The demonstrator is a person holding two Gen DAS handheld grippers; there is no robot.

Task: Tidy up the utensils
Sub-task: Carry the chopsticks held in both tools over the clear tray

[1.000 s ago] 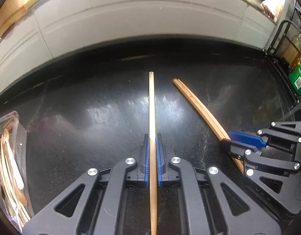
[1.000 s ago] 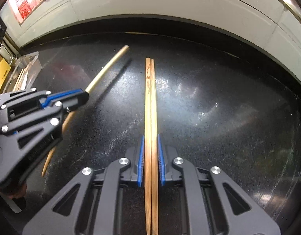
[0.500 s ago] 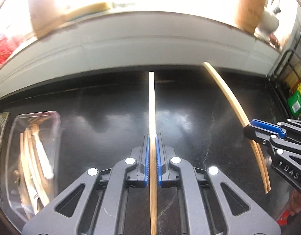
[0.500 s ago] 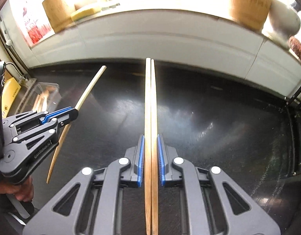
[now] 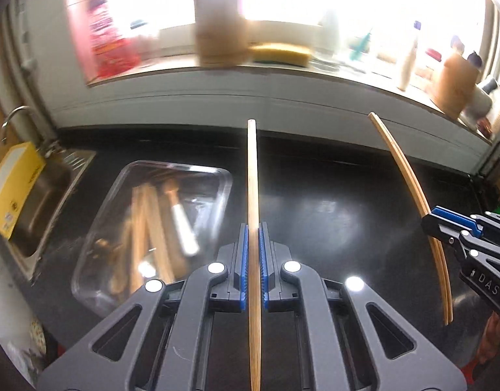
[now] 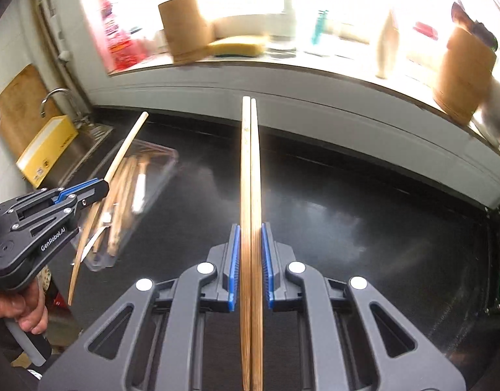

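Note:
My left gripper [image 5: 253,231] is shut on a single wooden chopstick [image 5: 252,179] that points straight ahead, held in the air above the black counter. My right gripper [image 6: 250,231] is shut on a pair of wooden chopsticks [image 6: 250,169] held side by side. The right gripper [image 5: 445,224] with its pair shows at the right of the left wrist view. The left gripper [image 6: 100,187] with its chopstick [image 6: 126,146] shows at the left of the right wrist view. A clear plastic tray [image 5: 214,176] with several wooden utensils lies on the counter, left of the left gripper.
A steel sink [image 5: 38,208] with a yellow box [image 5: 12,189] and a tap lies at the far left. A white ledge [image 6: 315,91] at the back carries wooden canisters, a yellow sponge and bottles. The black counter [image 6: 364,211] spreads to the right.
Both grippers have lifted and tilted up with their chopsticks and shifted left. The clear tray and the sink have come into view; the window ledge now fills the top.

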